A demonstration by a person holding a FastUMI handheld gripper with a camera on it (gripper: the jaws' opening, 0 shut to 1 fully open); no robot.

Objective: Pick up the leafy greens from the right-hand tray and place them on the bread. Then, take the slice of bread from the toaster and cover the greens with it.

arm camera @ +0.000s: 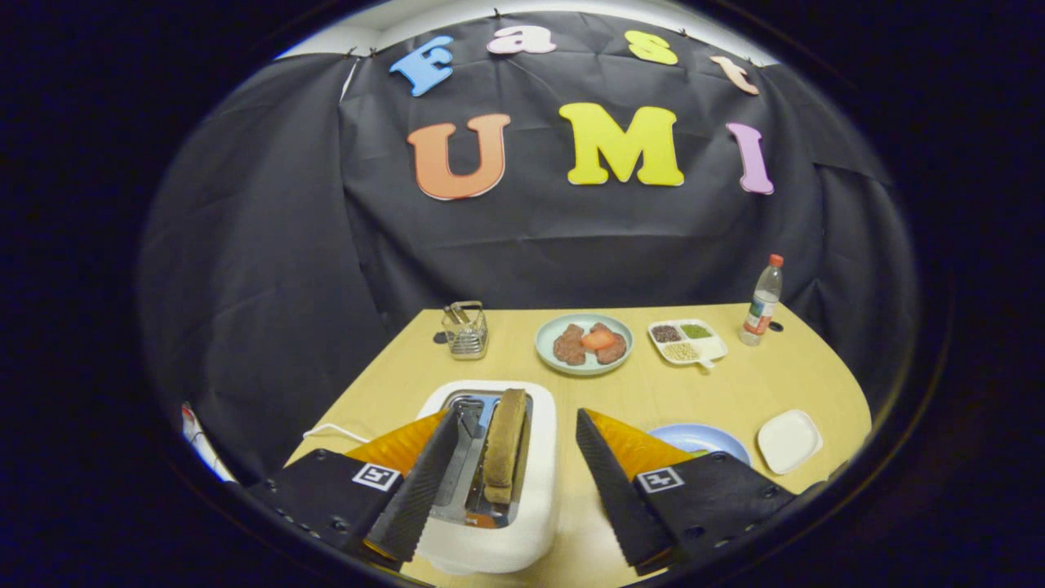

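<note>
A white toaster (540, 498) stands on the wooden table (735, 384) just under my gripper (517, 414). A brown slice of bread (504, 445) stands upright in its right slot, and it sits between my two fingers. The gripper is open and neither finger touches the bread. Behind the right finger lies a blue plate (718, 437) with a sliver of something green on it; most of the plate is hidden. A small white square tray (788, 441) to the right of that plate holds nothing that I can see.
Farther back are a pale green plate (545, 349) with meat pieces and an orange slice, a divided white dish (712, 349) of grains, a water bottle (763, 302) and a wire holder (465, 331). A white cable (326, 430) runs left from the toaster.
</note>
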